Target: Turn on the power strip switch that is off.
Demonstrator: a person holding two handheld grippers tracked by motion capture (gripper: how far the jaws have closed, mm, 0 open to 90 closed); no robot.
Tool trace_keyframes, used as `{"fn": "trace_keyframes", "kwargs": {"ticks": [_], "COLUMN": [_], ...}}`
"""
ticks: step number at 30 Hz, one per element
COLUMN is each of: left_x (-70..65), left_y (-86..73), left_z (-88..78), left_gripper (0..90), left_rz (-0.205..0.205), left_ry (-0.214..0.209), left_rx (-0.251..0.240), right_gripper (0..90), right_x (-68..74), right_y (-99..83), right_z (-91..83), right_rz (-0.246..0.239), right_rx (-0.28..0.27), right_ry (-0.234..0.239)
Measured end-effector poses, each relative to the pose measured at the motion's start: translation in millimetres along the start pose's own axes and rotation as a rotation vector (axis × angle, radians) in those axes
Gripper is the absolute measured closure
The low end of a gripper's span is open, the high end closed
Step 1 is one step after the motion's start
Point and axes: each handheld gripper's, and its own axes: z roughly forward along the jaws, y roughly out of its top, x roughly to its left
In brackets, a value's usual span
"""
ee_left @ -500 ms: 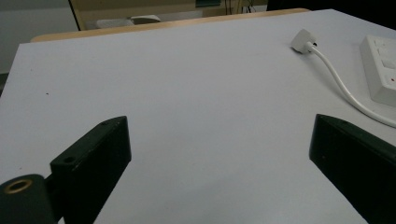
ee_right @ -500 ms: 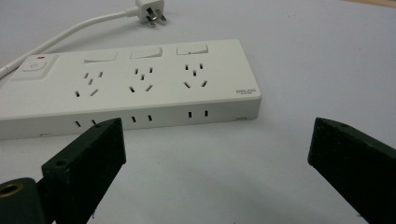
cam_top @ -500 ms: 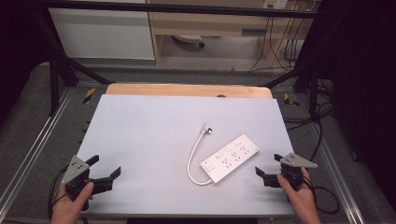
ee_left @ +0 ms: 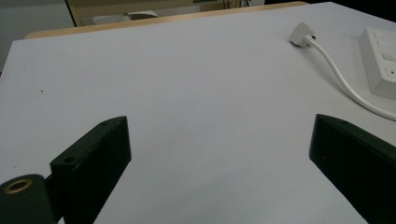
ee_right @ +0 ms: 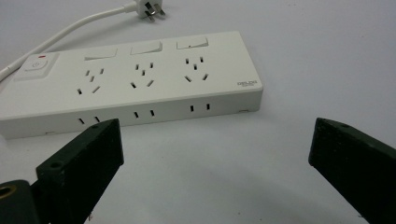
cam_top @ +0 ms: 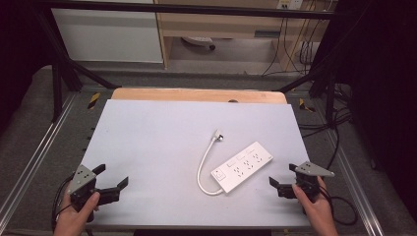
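A white power strip (cam_top: 243, 166) lies at an angle on the white table top (cam_top: 157, 142), right of the middle. Its cable (cam_top: 201, 167) loops round to a plug (cam_top: 218, 135) lying behind it. My right gripper (cam_top: 282, 174) rests just right of the strip, open and empty; in the right gripper view the strip (ee_right: 140, 79) lies a short way beyond the spread jaws (ee_right: 215, 130), with the plug (ee_right: 149, 9) farther off. My left gripper (cam_top: 112, 175) is at the front left corner, open and empty. The left gripper view (ee_left: 219, 126) has the plug (ee_left: 301, 35) and strip (ee_left: 380, 60) far to its right.
A wooden strip (cam_top: 196, 94) borders the table's far edge. Metal rails (cam_top: 29, 162) run along both sides. Cables (cam_top: 339, 123) trail on the floor at the right, and a pale cabinet (cam_top: 108, 34) stands behind.
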Motion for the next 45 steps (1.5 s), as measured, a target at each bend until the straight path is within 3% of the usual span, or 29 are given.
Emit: {"fn": "trace_keyframes", "kwargs": {"ticks": [10, 14, 25, 45], "left_x": [-0.5, -0.7, -1.4, -0.8], "left_y": [-0.3, -0.4, -0.6, -1.9], "left_z": [0.6, 0.8, 1.5, 1.8], "left_gripper": [5.7, 5.7, 5.8, 5.8], "left_rz": [0.004, 0.002, 0.008, 0.008], "left_ry": [-0.005, -0.008, -0.008, -0.012], "left_rx": [0.003, 0.003, 0.012, 0.019], "right_gripper": [3.1, 2.7, 3.3, 2.4], "right_x": [0.6, 1.5, 2.2, 7.1], "right_y": [0.9, 1.9, 4.1, 13.8], "right_z": [-2.8, -4.5, -7.3, -17.4], "right_rz": [0.011, 0.024, 0.043, 0.040], "right_rx": [-0.002, 0.007, 0.007, -0.059], "right_ry": [0.005, -0.026, -0.031, -0.007]}}
